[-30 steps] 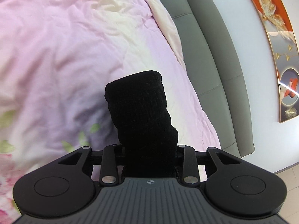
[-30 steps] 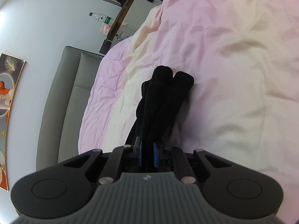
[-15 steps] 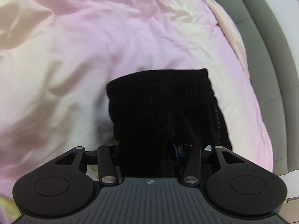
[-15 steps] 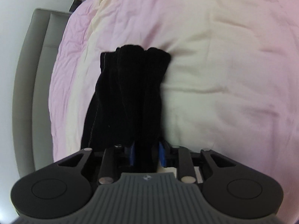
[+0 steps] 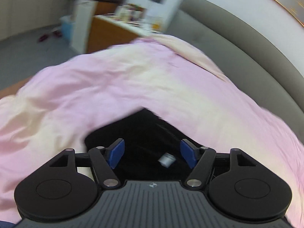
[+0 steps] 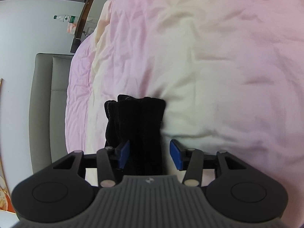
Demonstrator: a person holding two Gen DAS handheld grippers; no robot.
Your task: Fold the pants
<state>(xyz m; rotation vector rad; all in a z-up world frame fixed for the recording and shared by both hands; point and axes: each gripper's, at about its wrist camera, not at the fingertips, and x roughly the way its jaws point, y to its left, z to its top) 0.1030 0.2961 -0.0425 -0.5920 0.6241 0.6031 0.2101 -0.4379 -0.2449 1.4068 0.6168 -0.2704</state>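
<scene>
The black pants (image 5: 140,133) lie folded in a thick bundle on the pink and cream bedspread (image 5: 133,79). My left gripper (image 5: 152,153) is open just above the bundle, its blue pads (image 5: 115,153) wide apart, with a small white tip of a drawstring (image 5: 166,159) between them. In the right wrist view the bundle (image 6: 136,121) lies stacked in layers. My right gripper (image 6: 150,154) is open around its near end, with the left pad (image 6: 123,153) against the cloth and the right pad clear of it.
A grey padded headboard (image 5: 237,43) runs along the bed's far side, also in the right wrist view (image 6: 43,102). A wooden cabinet (image 5: 112,34) with clutter on top stands beyond the bed. A water bottle (image 6: 66,19) lies on a nightstand.
Both grippers were shut on the pants and have opened. The bundle now rests on the bed. The left view has tilted up toward the room and is blurred.
</scene>
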